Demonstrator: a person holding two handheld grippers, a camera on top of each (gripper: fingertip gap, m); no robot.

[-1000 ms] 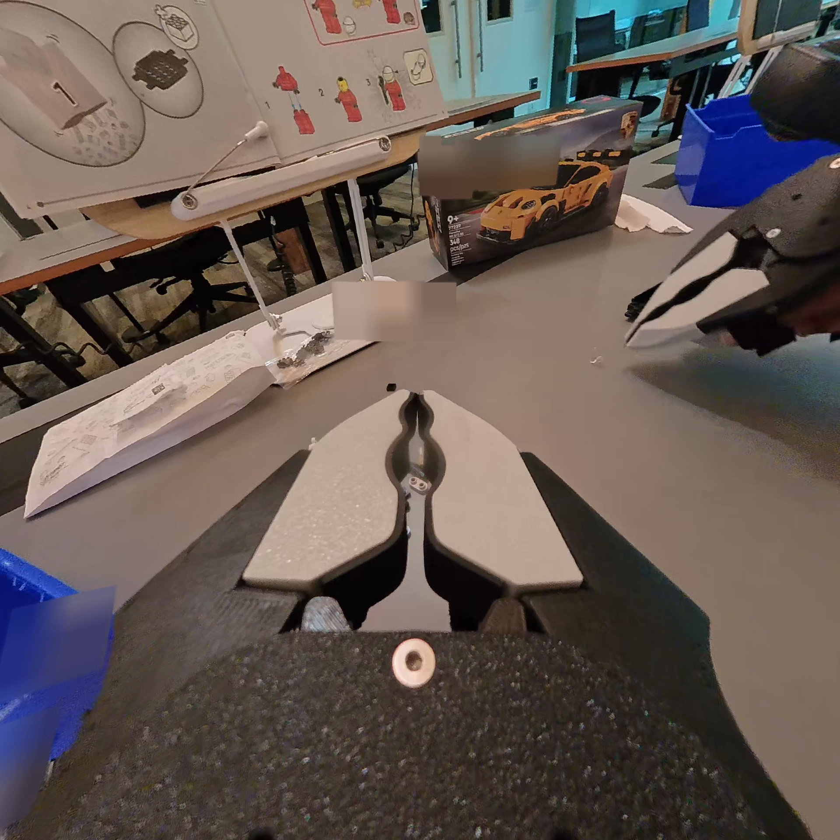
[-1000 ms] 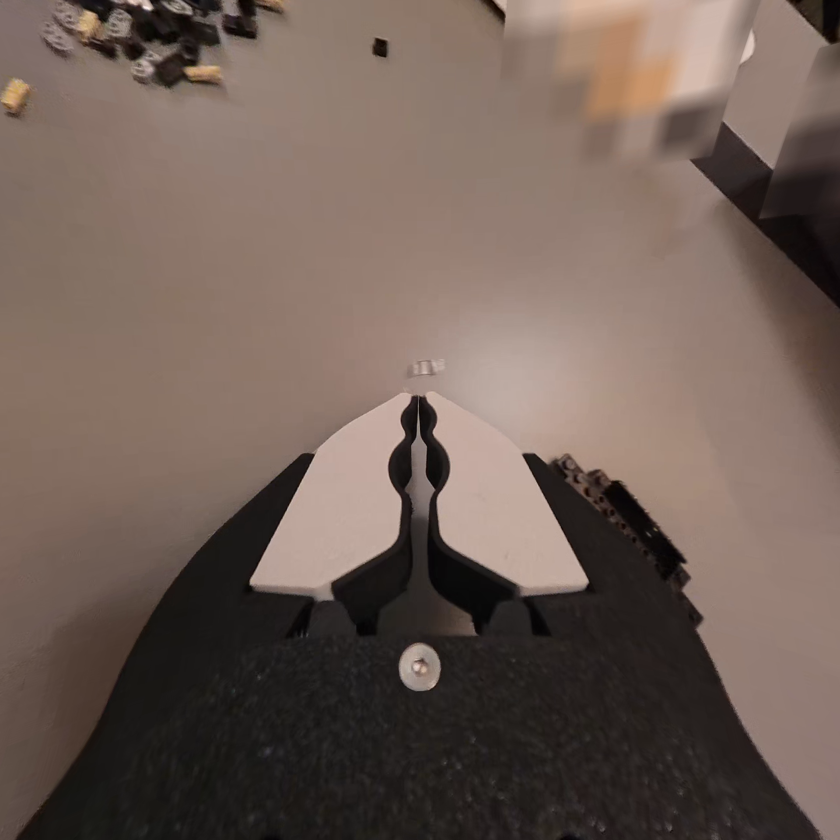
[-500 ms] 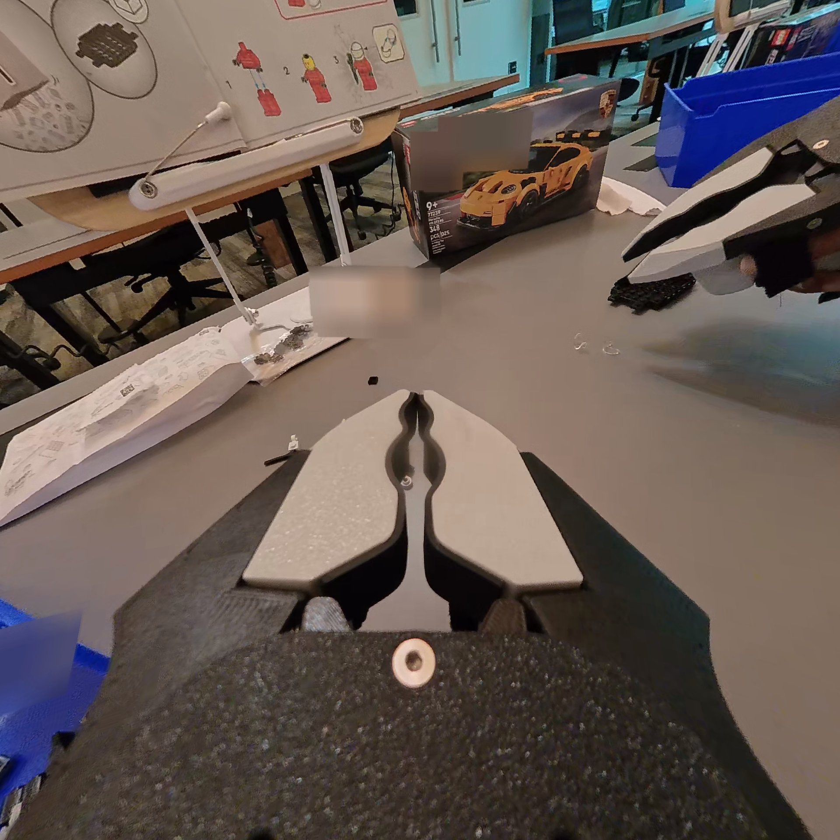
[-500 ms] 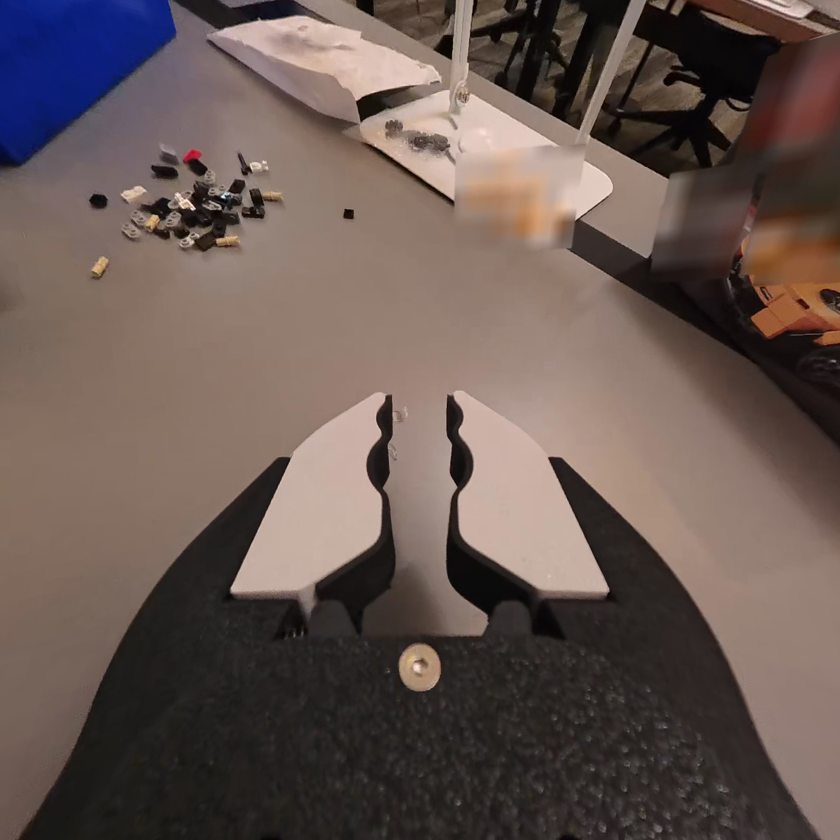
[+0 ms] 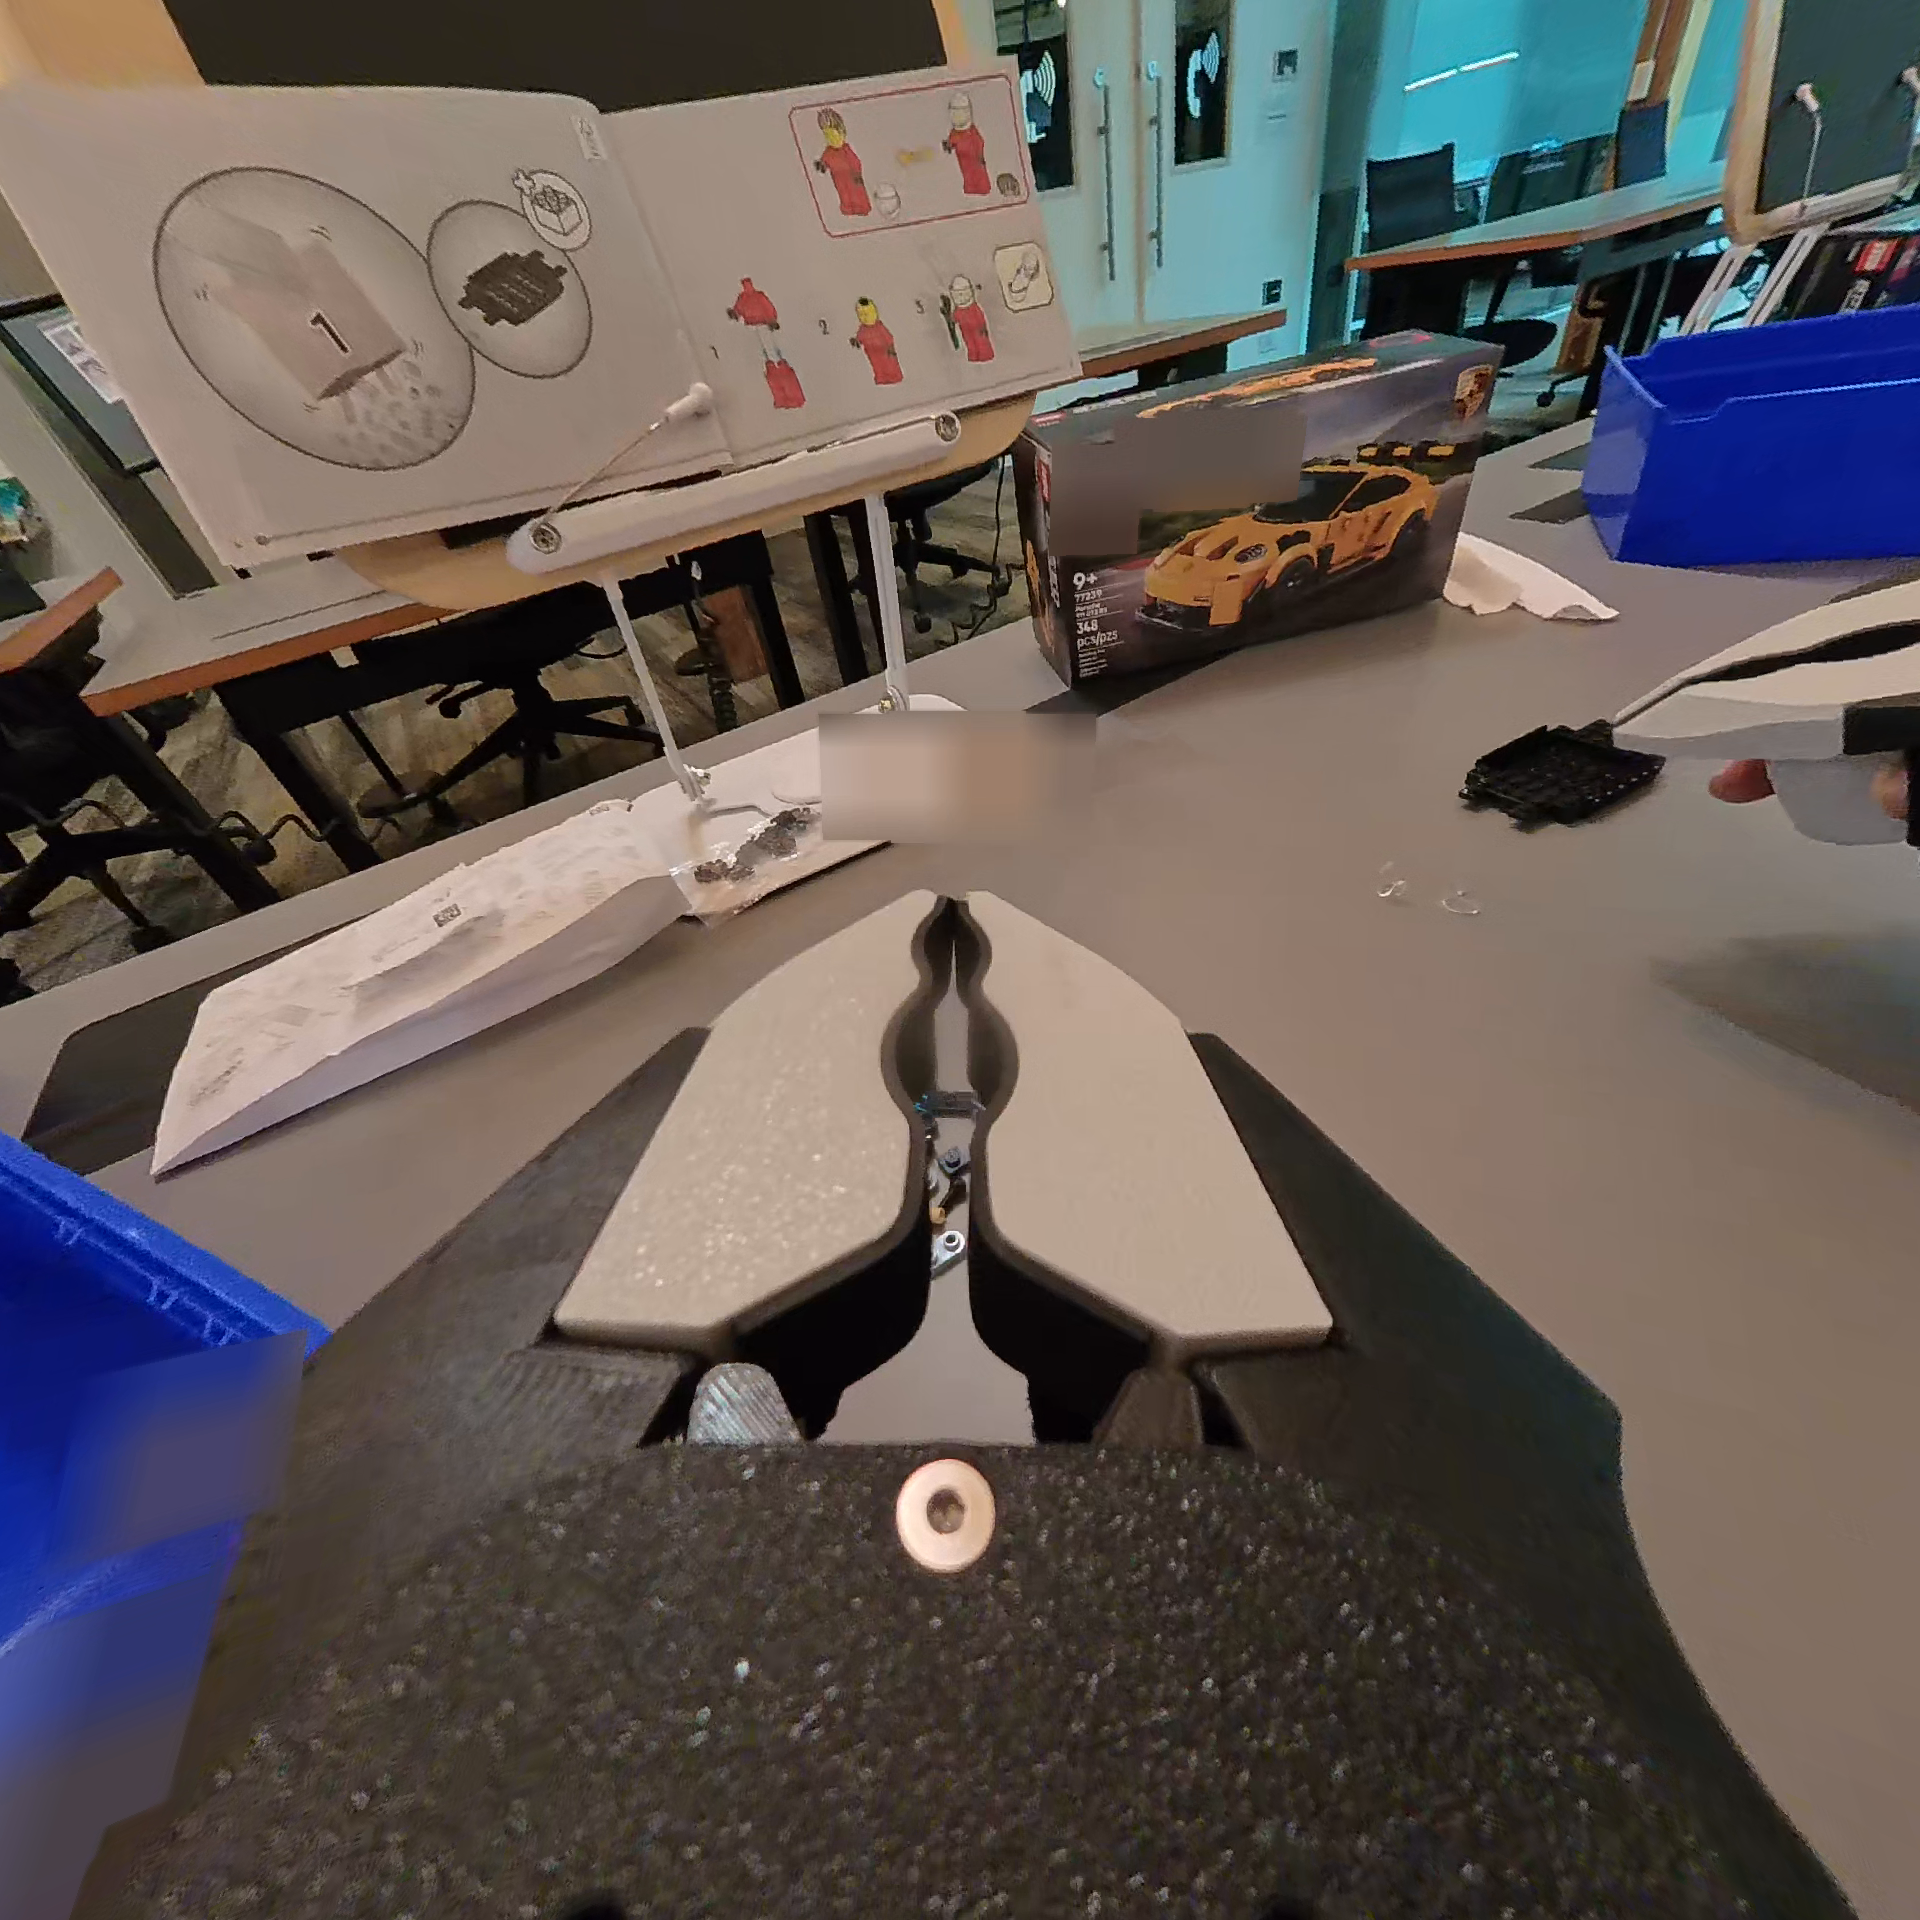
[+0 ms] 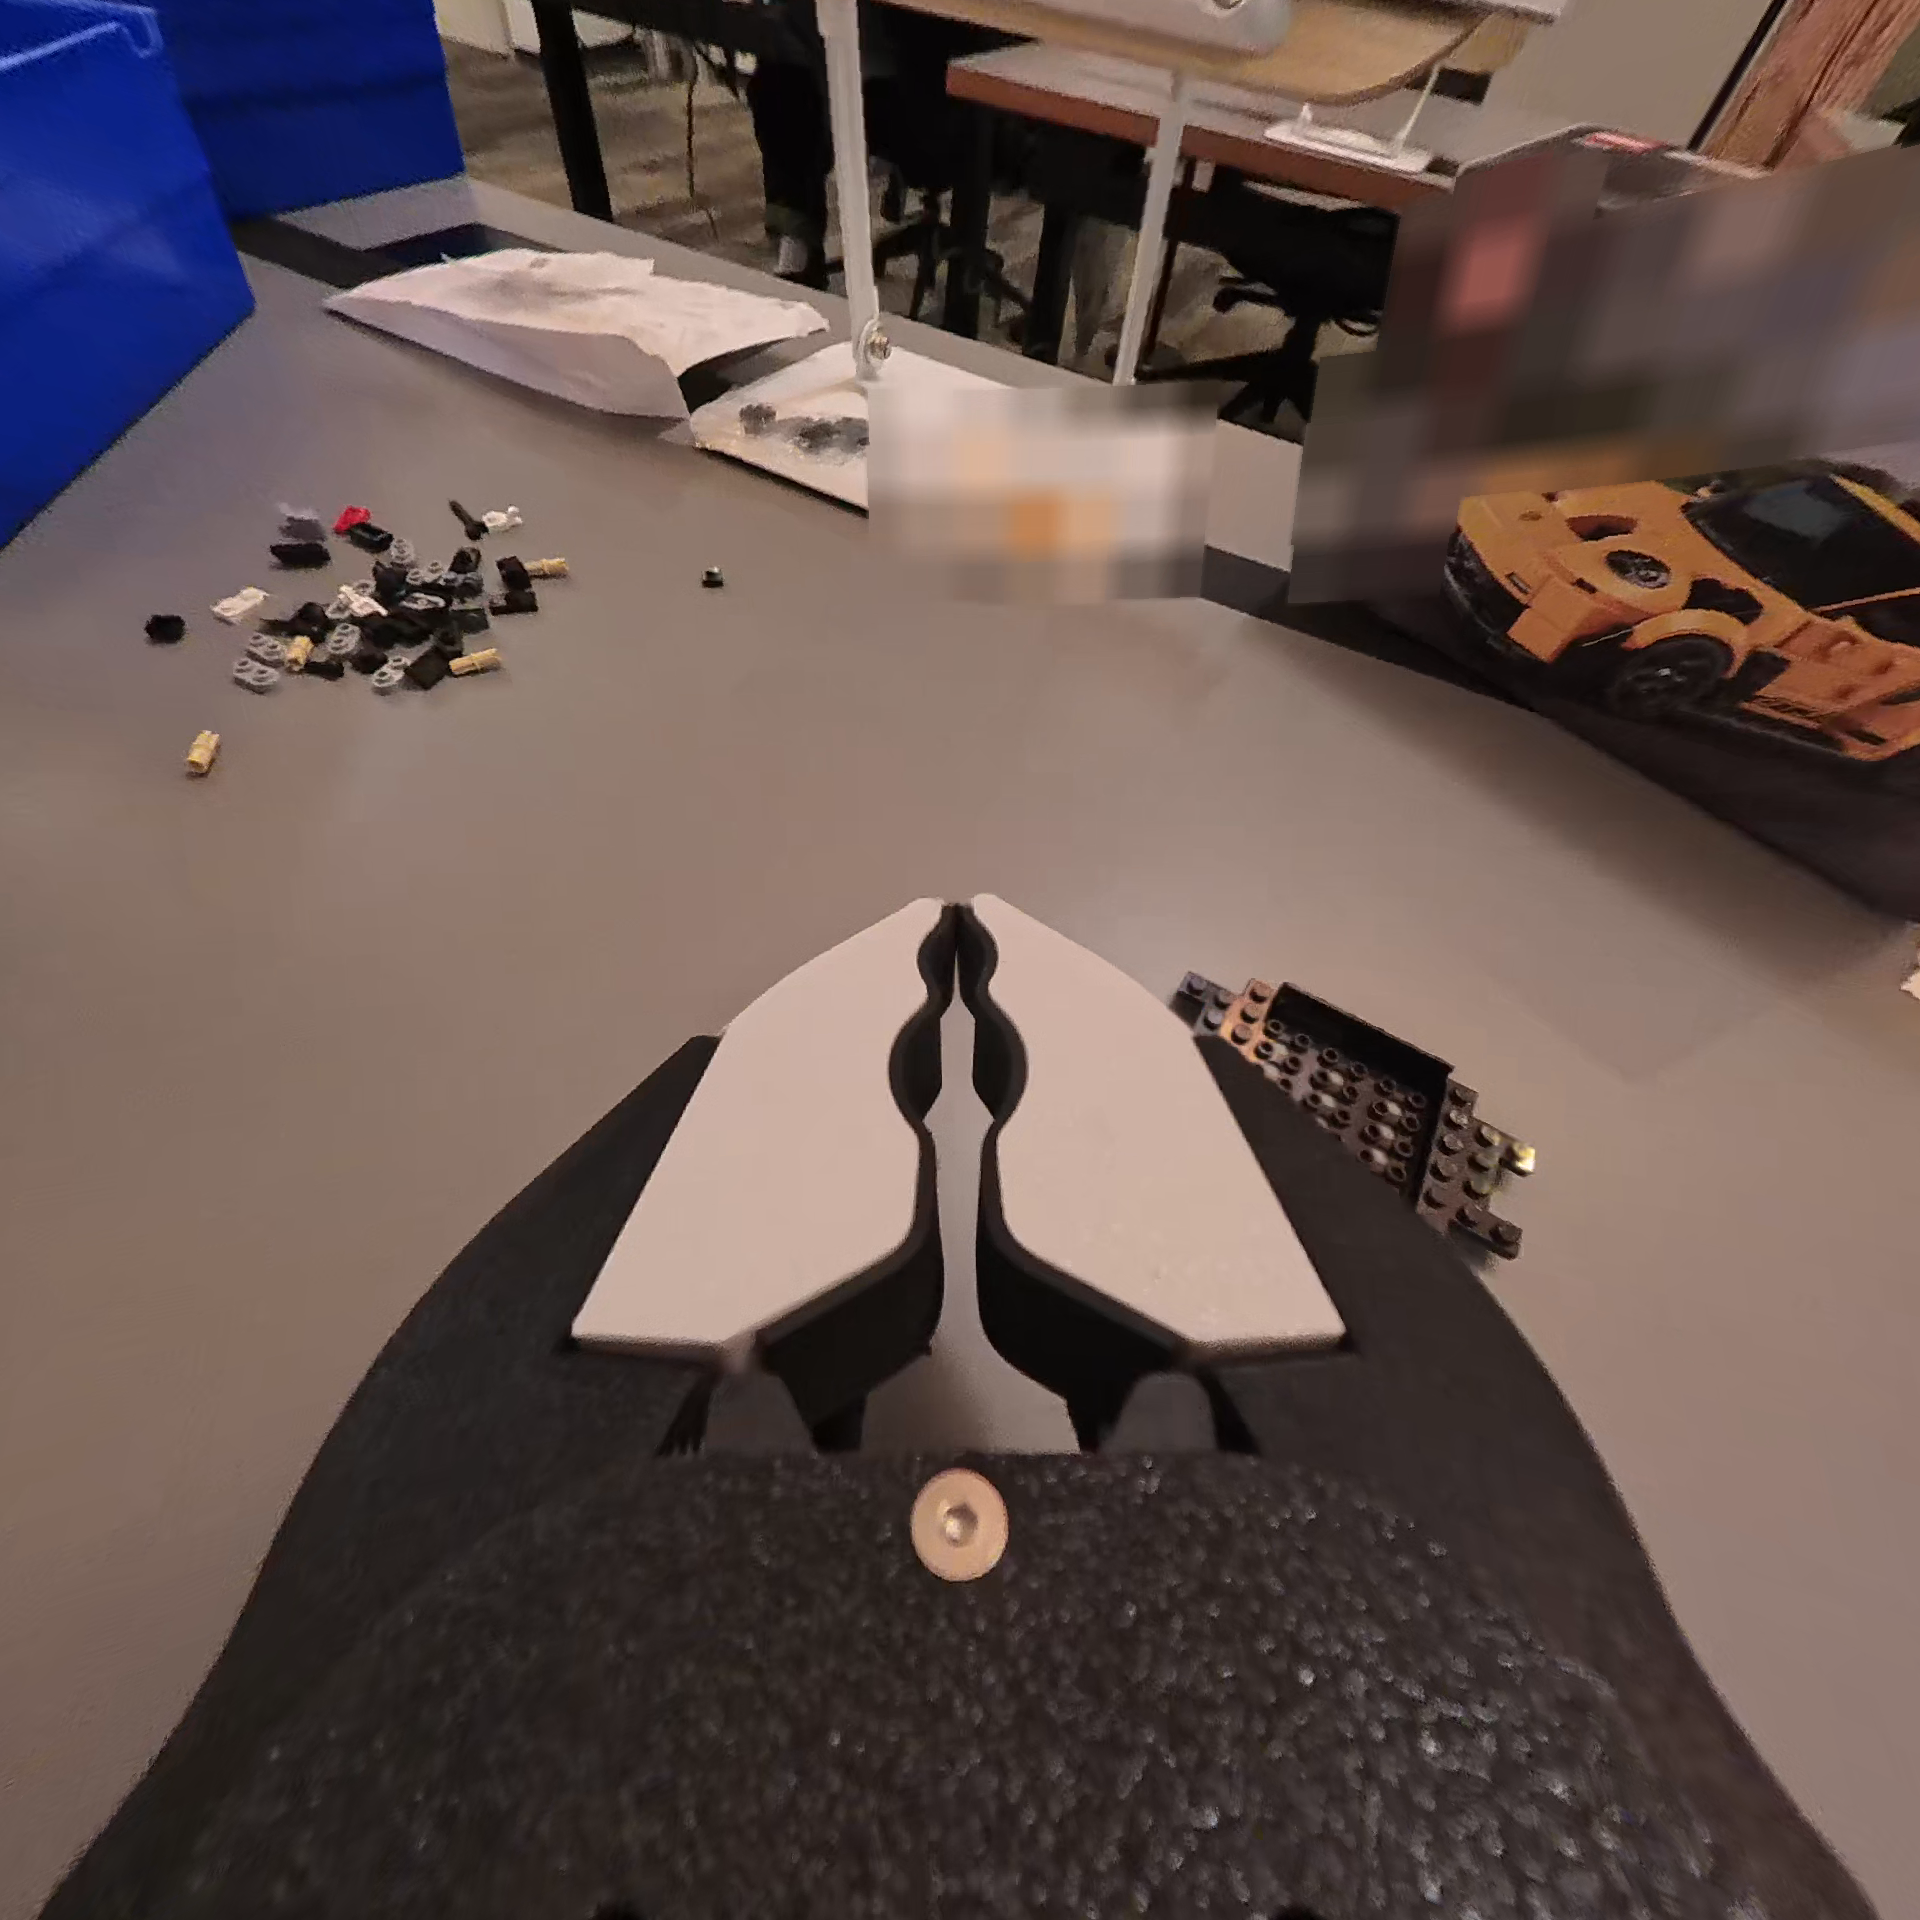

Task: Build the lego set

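My left gripper [image 5: 951,912] is shut with nothing at its tips; small loose pieces [image 5: 948,1174] on the grey table [image 5: 1247,987] show through the gap behind the tips. My right gripper [image 6: 956,914] is shut too, and I see nothing between its pads. In the left wrist view the right gripper [image 5: 1626,727] hovers at the edge of the black studded chassis [image 5: 1558,774]; the chassis also shows in the right wrist view [image 6: 1361,1101], just right of the fingers. Two small clear pieces [image 5: 1423,894] lie on the table. A pile of small black, grey and tan pieces [image 6: 384,613] lies far left.
The open instruction booklet [image 5: 520,312] sits on a stand at the table's back edge. The set's box [image 5: 1247,520] with an orange car stands beyond. A torn white bag [image 5: 416,977] lies at the left. Blue bins [image 5: 1756,447] [image 6: 94,260] stand at both sides. There is about 25 cm between the tips of the two grippers.
My right gripper opened over the clear pieces, then shut again with nothing seen in it; the clear pieces stay on the table. It tilted up. My left gripper stayed shut and moved over loose pieces.
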